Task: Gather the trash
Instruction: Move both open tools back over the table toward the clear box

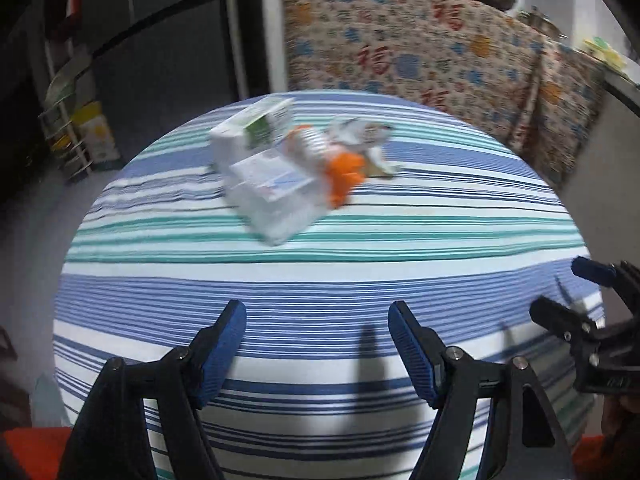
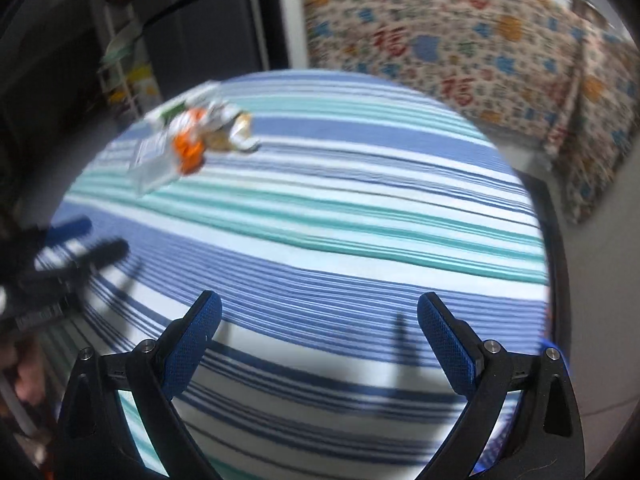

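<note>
Left wrist view gives me the big round table under a blue, teal and white striped cloth (image 1: 320,280), filling most of the picture, with a floral patterned fabric bearing red characters (image 1: 420,48) hung behind it and a dark cabinet (image 1: 160,40) to the left. On the far half of the cloth sits the trash — a heap of white cardboard cartons (image 1: 264,176), one with a green label, with an orange plastic scrap (image 1: 344,176) touching their right side and a crumpled silver-and-white wrapper (image 1: 364,136) just beyond that. All of it is blurred. My left gripper (image 1: 316,316) hangs over the near stripes, well apart from the heap, its blue-padded jaws spread with nothing between them. At the right edge I see my right gripper (image 1: 560,292), black with a blue tip. From the right wrist view that gripper (image 2: 320,308) stands wide and empty above the cloth (image 2: 340,240); the heap (image 2: 160,152) lies far left near the table's rim, and the left gripper (image 2: 80,240) shows as a dark blur at the left edge
</note>
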`<action>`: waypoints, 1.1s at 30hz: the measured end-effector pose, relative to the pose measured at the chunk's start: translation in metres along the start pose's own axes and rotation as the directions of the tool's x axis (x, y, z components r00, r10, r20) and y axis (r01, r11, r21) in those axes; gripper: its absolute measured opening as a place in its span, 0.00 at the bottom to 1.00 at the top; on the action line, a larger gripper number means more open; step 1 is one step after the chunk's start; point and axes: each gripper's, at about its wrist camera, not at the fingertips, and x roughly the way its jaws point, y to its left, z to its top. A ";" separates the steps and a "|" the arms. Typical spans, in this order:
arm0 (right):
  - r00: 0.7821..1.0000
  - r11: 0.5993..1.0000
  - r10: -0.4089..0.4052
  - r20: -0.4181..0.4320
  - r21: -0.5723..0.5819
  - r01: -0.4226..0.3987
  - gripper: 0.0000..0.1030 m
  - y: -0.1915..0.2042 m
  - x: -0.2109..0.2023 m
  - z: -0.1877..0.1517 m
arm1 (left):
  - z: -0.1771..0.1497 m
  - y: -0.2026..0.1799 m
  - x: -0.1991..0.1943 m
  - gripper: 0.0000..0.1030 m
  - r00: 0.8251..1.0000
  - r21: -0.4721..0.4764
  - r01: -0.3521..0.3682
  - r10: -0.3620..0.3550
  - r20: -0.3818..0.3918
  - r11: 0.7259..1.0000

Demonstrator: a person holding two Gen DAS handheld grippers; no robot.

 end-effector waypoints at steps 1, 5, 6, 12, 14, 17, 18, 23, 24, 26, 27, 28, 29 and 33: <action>1.000 1.000 -0.002 -0.007 -0.011 0.002 0.96 0.003 0.004 0.000 | 0.001 0.006 0.004 0.73 1.000 -0.013 -0.006 0.006 -0.012 1.000; 0.999 0.999 -0.014 -0.046 -0.041 0.012 0.96 0.010 0.024 0.004 | 0.001 0.016 0.022 0.75 0.998 -0.028 -0.013 0.011 -0.067 1.000; 0.998 0.999 -0.018 -0.053 -0.044 0.016 0.96 0.010 0.027 0.004 | -0.002 0.016 0.021 0.80 0.999 -0.014 -0.033 0.032 -0.041 0.999; 0.998 0.999 -0.020 -0.066 -0.031 0.018 0.96 0.009 0.032 0.005 | 0.019 0.008 0.041 0.86 0.998 -0.031 -0.027 0.025 -0.060 0.999; 0.998 0.999 -0.021 -0.063 -0.030 0.019 0.97 0.009 0.032 0.005 | 0.029 0.008 0.049 0.86 0.997 -0.049 -0.026 0.022 -0.078 0.998; 0.998 0.999 -0.025 -0.059 -0.029 0.023 0.98 0.010 0.033 0.006 | 0.040 0.005 0.055 0.86 0.997 -0.069 -0.034 0.029 -0.070 0.997; 0.998 0.999 -0.024 -0.059 -0.030 0.022 0.99 0.011 0.033 0.006 | 0.042 0.005 0.057 0.86 0.997 -0.075 -0.046 0.041 -0.067 0.996; 0.998 0.999 -0.023 -0.058 -0.032 0.021 0.99 0.012 0.034 0.006 | 0.053 0.008 0.069 0.86 0.995 -0.135 -0.088 0.080 -0.060 0.987; 0.998 0.999 -0.023 -0.057 -0.032 0.021 0.99 0.012 0.034 0.006 | 0.055 0.010 0.070 0.86 0.995 -0.140 -0.092 0.085 -0.058 0.986; 0.998 0.999 -0.021 -0.056 -0.035 0.019 1.00 0.013 0.035 0.007 | 0.059 0.009 0.074 0.86 0.993 -0.143 -0.115 0.109 -0.052 0.983; 0.998 0.999 -0.019 -0.055 -0.036 0.017 1.00 0.013 0.035 0.007 | 0.060 0.009 0.076 0.86 0.992 -0.143 -0.124 0.118 -0.049 0.982; 0.998 0.999 -0.018 -0.055 -0.037 0.016 1.00 0.013 0.035 0.007 | 0.063 0.008 0.079 0.86 0.990 -0.142 -0.142 0.137 -0.047 0.980; 0.998 0.999 -0.018 -0.055 -0.038 0.016 1.00 0.013 0.035 0.007 | 0.065 0.009 0.081 0.86 0.987 -0.142 -0.157 0.152 -0.047 0.977; 0.999 0.999 -0.016 -0.052 -0.042 0.014 1.00 0.013 0.035 0.007 | 0.067 0.017 0.081 0.84 0.989 -0.151 -0.147 0.145 -0.026 0.977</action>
